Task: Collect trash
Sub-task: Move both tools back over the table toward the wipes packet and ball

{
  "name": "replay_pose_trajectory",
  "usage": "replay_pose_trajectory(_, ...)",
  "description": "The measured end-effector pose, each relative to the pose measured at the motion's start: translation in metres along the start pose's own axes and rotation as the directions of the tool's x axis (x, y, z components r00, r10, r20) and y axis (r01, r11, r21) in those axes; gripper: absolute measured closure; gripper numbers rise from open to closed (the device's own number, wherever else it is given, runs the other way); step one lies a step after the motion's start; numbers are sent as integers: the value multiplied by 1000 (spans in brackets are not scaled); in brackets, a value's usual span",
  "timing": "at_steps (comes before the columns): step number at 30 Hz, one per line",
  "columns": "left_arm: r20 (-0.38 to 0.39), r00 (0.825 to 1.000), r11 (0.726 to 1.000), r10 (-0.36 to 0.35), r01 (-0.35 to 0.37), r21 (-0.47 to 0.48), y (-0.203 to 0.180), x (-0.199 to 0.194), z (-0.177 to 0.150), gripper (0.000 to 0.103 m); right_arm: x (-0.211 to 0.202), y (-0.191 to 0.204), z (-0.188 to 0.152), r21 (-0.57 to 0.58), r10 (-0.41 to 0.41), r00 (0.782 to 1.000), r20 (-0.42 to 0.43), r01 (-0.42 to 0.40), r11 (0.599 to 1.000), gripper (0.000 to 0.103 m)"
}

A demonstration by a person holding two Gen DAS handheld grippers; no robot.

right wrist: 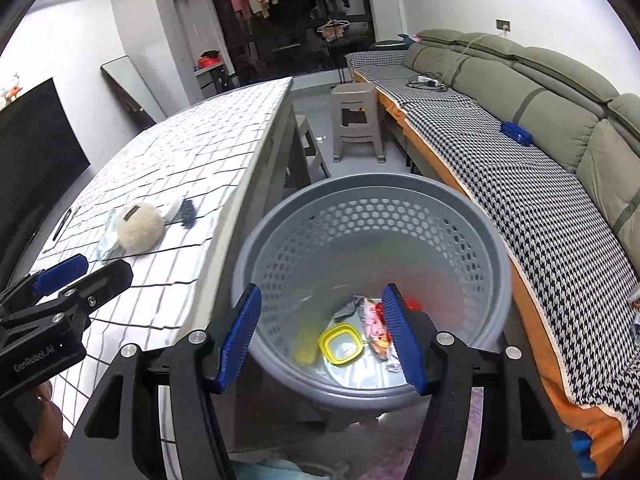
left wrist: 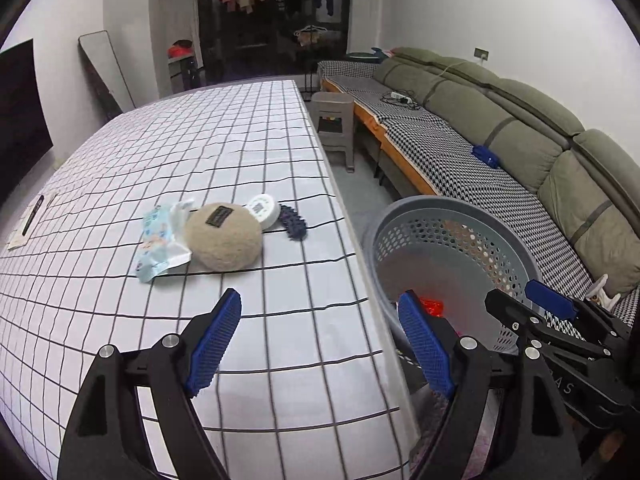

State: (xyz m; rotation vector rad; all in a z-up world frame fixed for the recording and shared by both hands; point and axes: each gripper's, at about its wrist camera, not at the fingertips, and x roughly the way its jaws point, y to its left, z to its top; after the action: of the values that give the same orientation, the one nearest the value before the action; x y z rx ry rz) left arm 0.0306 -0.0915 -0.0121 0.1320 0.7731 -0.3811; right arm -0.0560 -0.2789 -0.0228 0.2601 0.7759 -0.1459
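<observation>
Checked table (left wrist: 240,128) bears beret (left wrist: 224,237), wipes (left wrist: 160,240), jar (left wrist: 263,208)

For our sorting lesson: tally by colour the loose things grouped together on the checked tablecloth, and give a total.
Beige: 1, the round fuzzy pouch
Light blue: 1, the wipes packet
White: 1, the round lidded tub
Dark purple: 1, the knobbly hair clip
Total: 4

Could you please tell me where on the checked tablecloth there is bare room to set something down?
The white checked tablecloth is bare beyond the clutter toward its far edge, and between the clutter and the left gripper. It is crowded mid-table: pale blue wipes packet, beige fuzzy round pouch, white round jar, dark purple bumpy comb.
</observation>
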Motion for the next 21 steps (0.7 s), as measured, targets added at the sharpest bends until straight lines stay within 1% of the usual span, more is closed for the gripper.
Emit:
replay_pose_trajectory(7, 15, 999, 999, 34, -34, -43, 29, -12, -2, 24, 0, 28, 5, -39, 30, 999, 13, -29, 999, 42)
replay_pose_trajectory(12, 14, 998, 994, 68, -67, -83, 53, -17, -5, 24, 5, 45, 7, -67, 50, 999, 2, -50, 996, 42)
replay_pose_trajectory(21, -10, 990, 975, 143, -143, -168, 107, -15, -10, 24, 23, 77, 15, -121, 83, 996, -29, -86, 989, 42)
